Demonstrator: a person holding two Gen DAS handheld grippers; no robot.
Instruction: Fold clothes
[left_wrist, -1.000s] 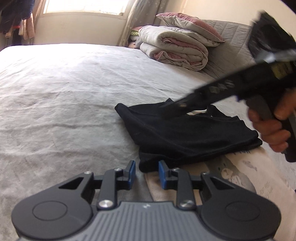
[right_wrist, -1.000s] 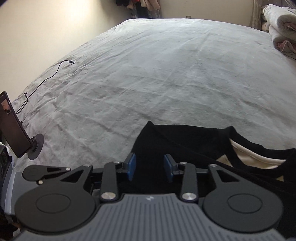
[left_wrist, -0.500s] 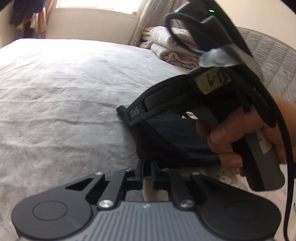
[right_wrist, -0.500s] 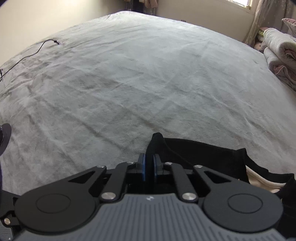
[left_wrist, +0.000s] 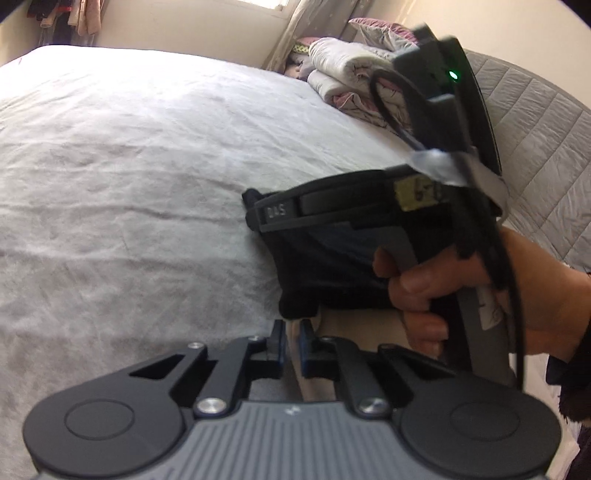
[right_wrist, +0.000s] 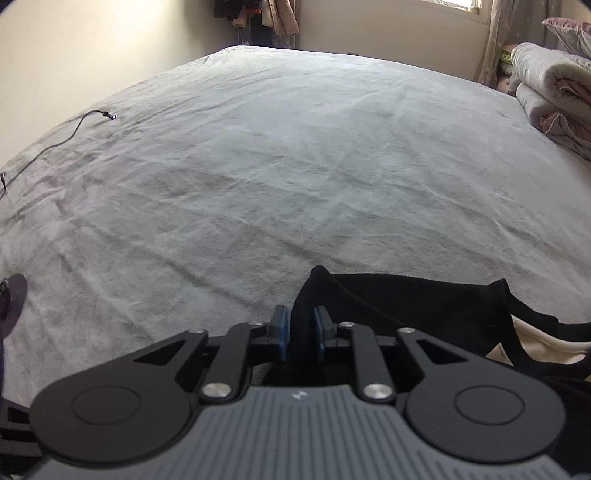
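A folded black garment (left_wrist: 325, 266) lies on the grey bed, on top of a cream garment (left_wrist: 354, 328). My left gripper (left_wrist: 291, 343) sits at the cream garment's near edge, its jaws a narrow gap that is starting to widen, with cream cloth pinched in it. A hand (left_wrist: 424, 291) holds my right gripper (left_wrist: 255, 210) across the black garment, its tip at the far corner. In the right wrist view the right gripper (right_wrist: 301, 332) has jaws opening, the raised corner of the black garment (right_wrist: 424, 302) standing loose between the pads. Cream cloth (right_wrist: 535, 339) shows at the neckline.
Folded quilts and a pillow (left_wrist: 343, 85) are stacked at the head of the bed, in the right wrist view as the quilts (right_wrist: 546, 85). A thin cable (right_wrist: 55, 144) trails over the left bed edge near a round black stand (right_wrist: 13, 299). Grey bedspread (right_wrist: 295, 166) stretches beyond the garments.
The right gripper swung down onto the black garment's far corner, closed on it, then parted its jaws. The left gripper's jaws narrowed from open onto the cream edge.
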